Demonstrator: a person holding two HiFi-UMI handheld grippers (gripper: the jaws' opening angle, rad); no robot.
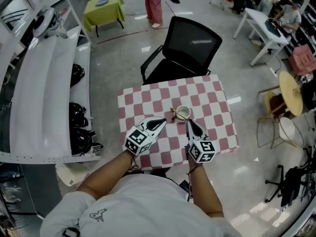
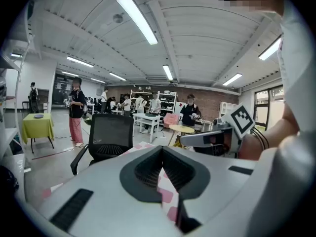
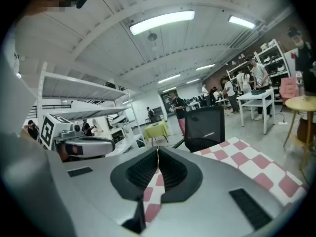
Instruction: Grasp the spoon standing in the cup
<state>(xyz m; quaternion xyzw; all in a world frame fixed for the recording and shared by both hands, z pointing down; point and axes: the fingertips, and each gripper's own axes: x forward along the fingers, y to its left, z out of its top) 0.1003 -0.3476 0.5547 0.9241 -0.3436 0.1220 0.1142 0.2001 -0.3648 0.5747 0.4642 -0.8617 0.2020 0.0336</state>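
Observation:
A small pale cup (image 1: 183,113) stands near the middle of the red-and-white checked table (image 1: 217,102). A spoon (image 1: 173,110) leans out over the cup's left rim. My left gripper (image 1: 163,121) lies low on the table just left of and nearer than the cup, its jaws shut with nothing between them. My right gripper (image 1: 188,122) sits just in front of the cup, also shut and empty. Neither gripper view shows the cup or the spoon. In the left gripper view the jaws of the left gripper (image 2: 162,148) meet; in the right gripper view the right gripper (image 3: 157,150) is shut too.
A black office chair (image 1: 190,46) stands against the table's far edge. White shelving (image 1: 44,83) runs along the left. A round yellow table (image 1: 290,93) and wire chairs stand to the right. The table is small, with its edges close on all sides.

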